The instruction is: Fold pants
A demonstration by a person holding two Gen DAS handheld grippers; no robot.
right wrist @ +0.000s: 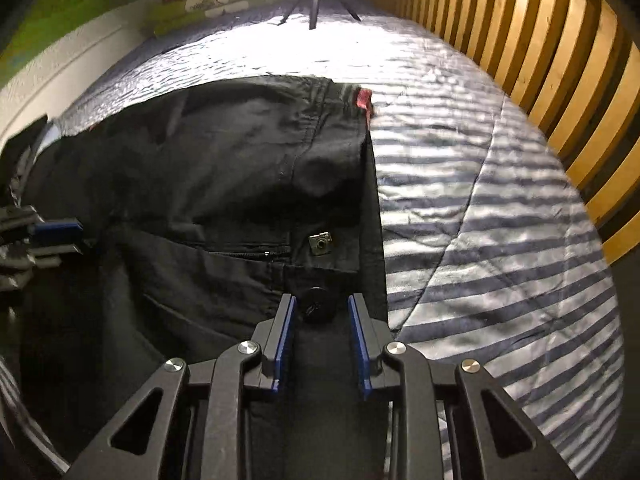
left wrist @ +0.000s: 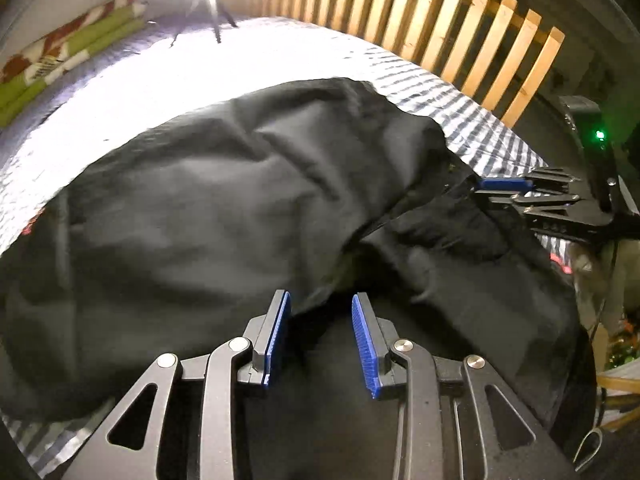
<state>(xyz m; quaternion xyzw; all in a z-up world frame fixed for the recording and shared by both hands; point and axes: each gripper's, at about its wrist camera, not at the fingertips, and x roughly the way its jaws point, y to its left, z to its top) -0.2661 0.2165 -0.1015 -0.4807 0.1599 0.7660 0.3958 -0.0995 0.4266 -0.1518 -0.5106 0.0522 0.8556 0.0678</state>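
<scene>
Black pants lie crumpled on a blue-and-white striped bedspread. My left gripper is low over the cloth and open, its blue pads apart, with a fold's edge running between them. In the right wrist view the pants show their waistband, a zip, a metal snap and a red tag. Also open, my right gripper straddles the waistband edge where a black button sits. Each gripper shows at the edge of the other's view: the right gripper and the left gripper.
A wooden slatted rail runs along the bed's far right side. At the far end a small tripod stands under a bright light. A green, red and white folded cloth lies by the wall. Bare bedspread stretches right of the pants.
</scene>
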